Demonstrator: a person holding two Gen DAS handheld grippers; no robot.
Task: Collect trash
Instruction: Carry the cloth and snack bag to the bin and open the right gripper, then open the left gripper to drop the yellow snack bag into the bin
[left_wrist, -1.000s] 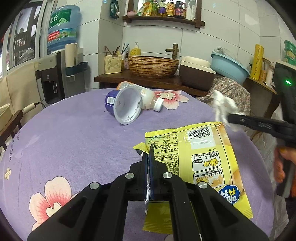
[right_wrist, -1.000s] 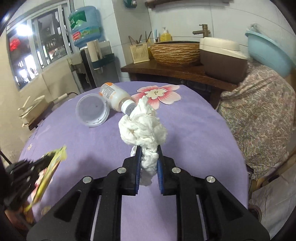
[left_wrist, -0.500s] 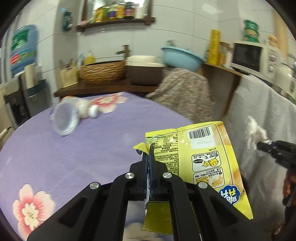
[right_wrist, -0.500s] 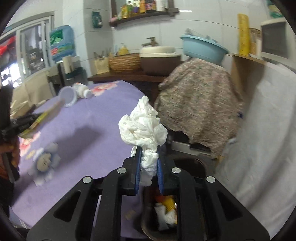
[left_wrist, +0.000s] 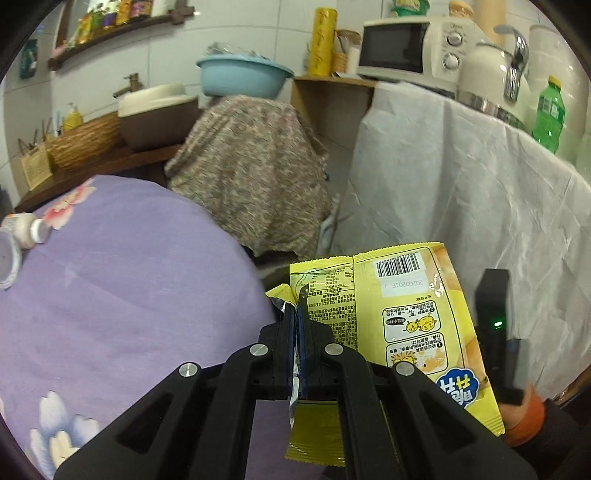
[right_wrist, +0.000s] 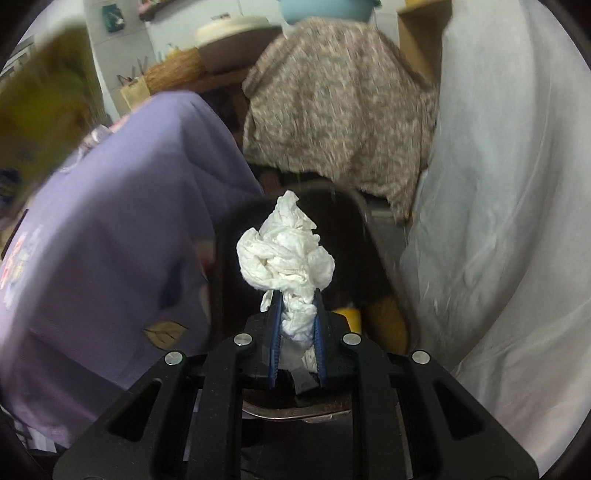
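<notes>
My left gripper (left_wrist: 297, 314) is shut on the edge of a yellow snack bag (left_wrist: 399, 317), held in the air past the purple table's right edge. My right gripper (right_wrist: 295, 306) is shut on a crumpled white tissue (right_wrist: 286, 254) and holds it over a dark trash bin (right_wrist: 347, 229) that has yellow and white trash inside. The right gripper's body (left_wrist: 493, 325) shows at the right of the left wrist view. A white bottle (left_wrist: 26, 227) and a cup (left_wrist: 7, 258) lie on the table at the far left.
The purple flowered tablecloth (left_wrist: 110, 277) hangs at the left. A floral-covered stand (left_wrist: 251, 177) is behind the bin, and a white-draped counter (left_wrist: 461, 206) with a microwave (left_wrist: 410, 44) and a green bottle (left_wrist: 548, 114) stands at the right.
Both grippers have swung right, away from the table. The right gripper has dropped lower with the tissue, now over the bin opening. The left still holds the snack bag.
</notes>
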